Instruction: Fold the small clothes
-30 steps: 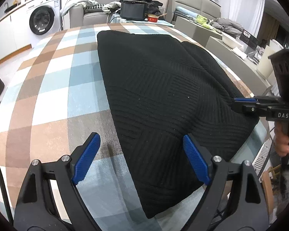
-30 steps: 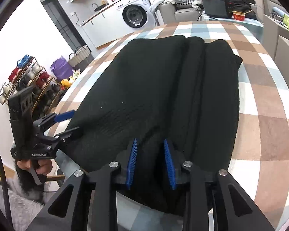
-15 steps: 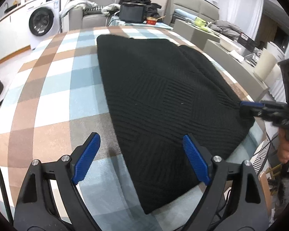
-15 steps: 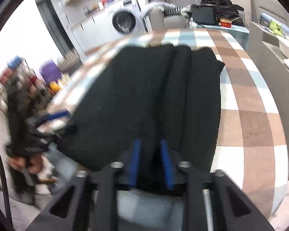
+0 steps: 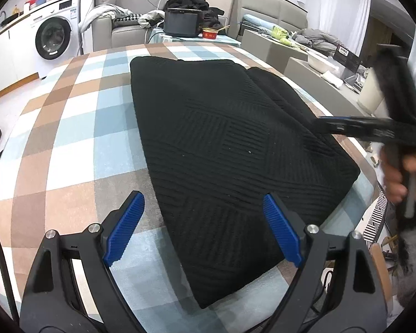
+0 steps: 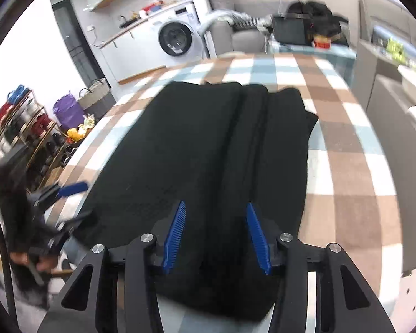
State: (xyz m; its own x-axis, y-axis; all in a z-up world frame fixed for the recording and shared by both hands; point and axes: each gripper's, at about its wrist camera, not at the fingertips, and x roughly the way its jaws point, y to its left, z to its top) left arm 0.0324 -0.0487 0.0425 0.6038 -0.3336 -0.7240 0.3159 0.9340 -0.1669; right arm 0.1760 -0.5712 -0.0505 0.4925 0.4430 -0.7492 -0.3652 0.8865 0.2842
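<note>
The black ribbed knit garment (image 5: 222, 149) lies flat and partly folded on the blue, brown and white checked tablecloth (image 5: 77, 127), near its front edge. The step in hand seems a release after one fold. The right gripper (image 6: 216, 236) is opening its jaws over the cloth without pressing it. The left gripper (image 5: 205, 230) stands wide and holds nothing. The next move probably calls for a new grip on the near edge. A small red bowl (image 5: 210, 33) stands far behind; I cannot tell its contents.

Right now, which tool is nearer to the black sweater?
Right. The right tool, jaws opening, is over the black sweater at its near edge, with cloth between the pads. The left tool is open above its corner, not touching.
</note>
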